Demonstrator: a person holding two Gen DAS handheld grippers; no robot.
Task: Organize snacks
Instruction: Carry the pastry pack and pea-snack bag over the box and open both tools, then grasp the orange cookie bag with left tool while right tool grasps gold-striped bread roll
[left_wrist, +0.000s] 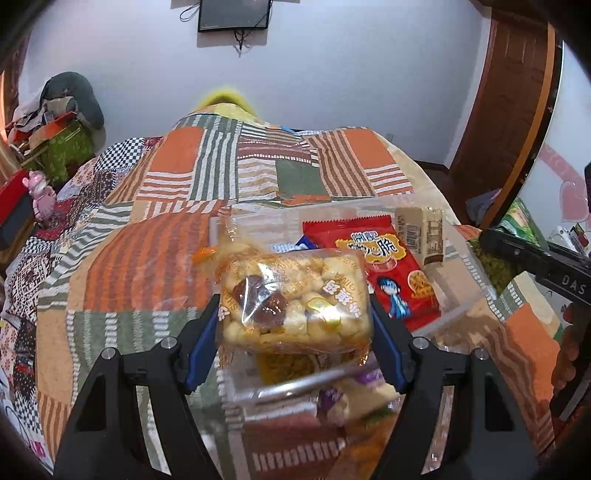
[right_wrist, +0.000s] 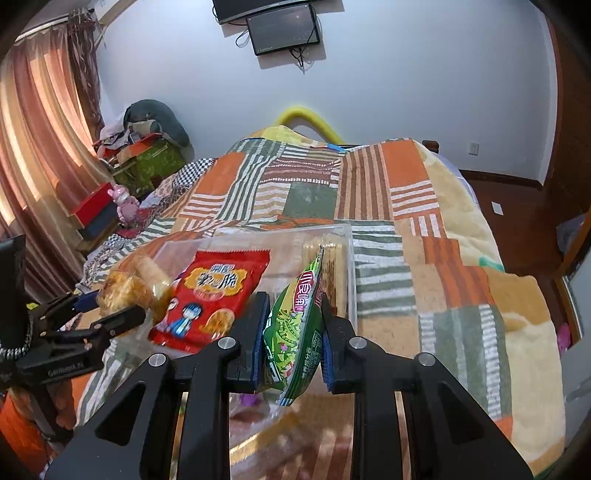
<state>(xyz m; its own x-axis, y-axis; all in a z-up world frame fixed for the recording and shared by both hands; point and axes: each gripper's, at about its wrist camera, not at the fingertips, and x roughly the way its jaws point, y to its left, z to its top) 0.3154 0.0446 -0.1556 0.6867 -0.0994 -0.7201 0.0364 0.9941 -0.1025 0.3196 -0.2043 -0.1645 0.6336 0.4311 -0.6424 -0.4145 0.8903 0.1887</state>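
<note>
Left gripper (left_wrist: 295, 321) clamped a clear-wrapped puffed-rice cake (left_wrist: 295, 299) and right gripper (right_wrist: 293, 328) clamped a green snack packet (right_wrist: 295, 325), both above the clear plastic bin (right_wrist: 349, 258).

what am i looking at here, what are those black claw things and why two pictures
The black claws are two hand-held grippers, one in each of a person's hands; no robot. Each picture comes from a camera on one gripper, looking out along its jaws. The left gripper is shut on a clear bag of puffed snack. The right gripper is shut on a green packet. Below lies a clear tray on a patchwork blanket on a bed, holding a red packet and a beige bar.
</note>
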